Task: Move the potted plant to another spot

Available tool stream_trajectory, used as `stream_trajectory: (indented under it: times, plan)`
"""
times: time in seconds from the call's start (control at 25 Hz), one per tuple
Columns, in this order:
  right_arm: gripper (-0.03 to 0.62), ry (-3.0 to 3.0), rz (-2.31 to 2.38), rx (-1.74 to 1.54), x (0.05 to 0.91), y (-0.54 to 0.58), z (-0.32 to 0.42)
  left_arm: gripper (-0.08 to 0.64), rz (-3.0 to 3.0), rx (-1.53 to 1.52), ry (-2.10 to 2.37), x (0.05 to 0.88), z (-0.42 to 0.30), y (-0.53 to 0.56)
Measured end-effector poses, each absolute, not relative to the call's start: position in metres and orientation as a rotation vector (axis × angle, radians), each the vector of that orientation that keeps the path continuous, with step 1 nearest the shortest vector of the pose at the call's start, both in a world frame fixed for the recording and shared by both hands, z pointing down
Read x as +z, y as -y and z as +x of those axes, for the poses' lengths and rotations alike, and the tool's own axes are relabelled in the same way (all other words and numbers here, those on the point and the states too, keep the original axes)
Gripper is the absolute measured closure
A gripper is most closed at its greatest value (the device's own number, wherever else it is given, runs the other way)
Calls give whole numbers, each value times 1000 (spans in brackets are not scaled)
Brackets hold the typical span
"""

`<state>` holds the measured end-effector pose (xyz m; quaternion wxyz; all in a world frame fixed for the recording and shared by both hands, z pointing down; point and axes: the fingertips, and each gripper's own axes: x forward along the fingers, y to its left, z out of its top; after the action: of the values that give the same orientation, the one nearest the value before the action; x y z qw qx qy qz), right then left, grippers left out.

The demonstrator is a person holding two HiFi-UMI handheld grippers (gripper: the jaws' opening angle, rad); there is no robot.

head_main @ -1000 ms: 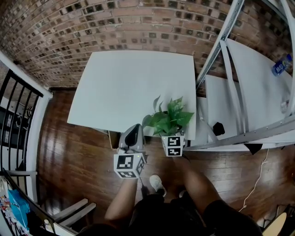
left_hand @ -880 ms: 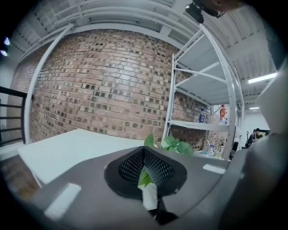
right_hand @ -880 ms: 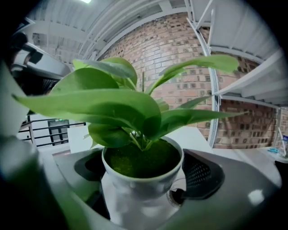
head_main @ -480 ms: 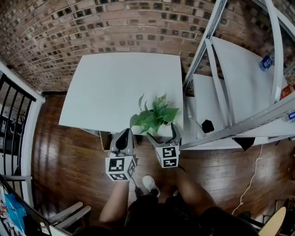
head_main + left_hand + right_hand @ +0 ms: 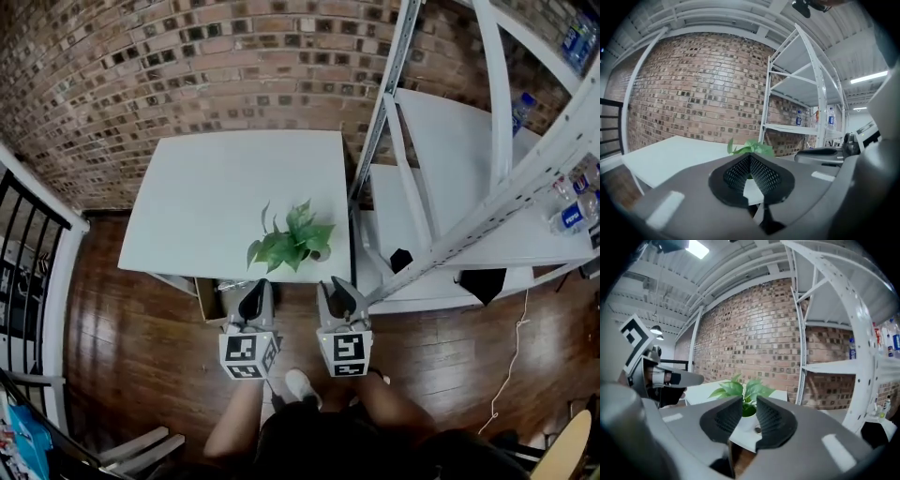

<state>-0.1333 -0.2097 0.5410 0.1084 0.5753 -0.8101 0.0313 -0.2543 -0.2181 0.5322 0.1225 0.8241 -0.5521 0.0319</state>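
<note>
The potted plant (image 5: pixel 292 240), green leaves in a small white pot, stands on the white table (image 5: pixel 216 192) near its front right corner. Both grippers hang off the table's front edge, short of the plant. My right gripper (image 5: pixel 335 284) points at the plant from just below it. Its jaws are closing, a narrow gap still shows, and nothing is between them. In the right gripper view the plant (image 5: pixel 743 390) shows beyond the right gripper (image 5: pixel 747 404). My left gripper (image 5: pixel 255 289) is shut and empty, with the plant (image 5: pixel 751 147) visible past the left gripper's (image 5: pixel 750 159) tip.
A white metal shelf rack (image 5: pixel 441 178) stands right of the table, with water bottles (image 5: pixel 572 214) on a shelf and a small black object (image 5: pixel 401 260) lower down. A brick wall runs behind. A black railing (image 5: pixel 23 239) is at left. The floor is wood.
The right gripper, earlier around the pot with jaws wide, has pulled back toward the person and narrowed its jaws. The left gripper drew back too. The plant stays on the table.
</note>
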Motion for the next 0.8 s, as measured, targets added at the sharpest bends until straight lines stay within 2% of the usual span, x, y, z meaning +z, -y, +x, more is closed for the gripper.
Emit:
stream_trajectory:
  times: [0.08,0.4,0.8]
  plan:
    - [587,2379,1742,73,522,207,-125,543,2439,90,1607,524,-243,214]
    - [591,2388,1795,84,486,201,-116,543,2513,19,1583,483,-209,198]
    - [591,2402,1785,48,470,196,-126,543,2552,18,1621,462,-210,194]
